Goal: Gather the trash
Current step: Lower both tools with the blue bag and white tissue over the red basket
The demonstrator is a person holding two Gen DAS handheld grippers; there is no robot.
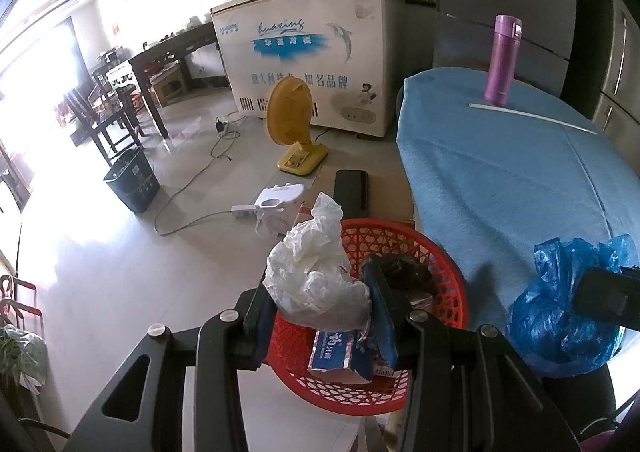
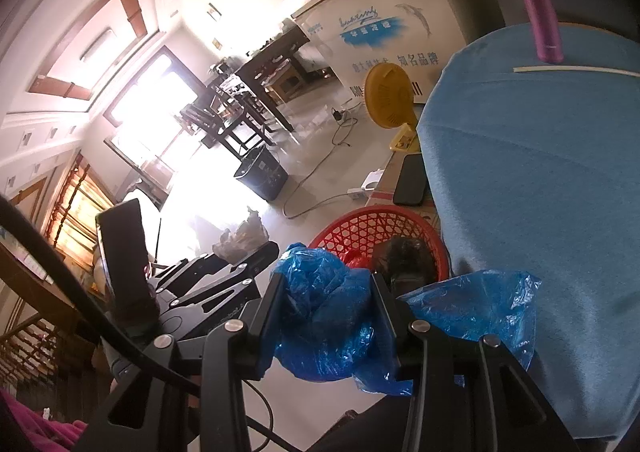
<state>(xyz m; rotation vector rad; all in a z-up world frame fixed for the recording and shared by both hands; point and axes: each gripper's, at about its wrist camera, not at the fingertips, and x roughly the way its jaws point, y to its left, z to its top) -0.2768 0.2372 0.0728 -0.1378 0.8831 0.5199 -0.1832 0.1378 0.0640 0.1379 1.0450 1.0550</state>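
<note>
**Two bags held at the red basket**

The white plastic bag should be released only once centred over the red basket, so nothing spills onto the floor. It is clamped by the left gripper, fingers narrowly closed. The blue plastic bag is pinched by the right gripper, beside the blue surface.

We see a purple flask and a white straw near the table's far edge, a yellow fan before the freezer.
</note>
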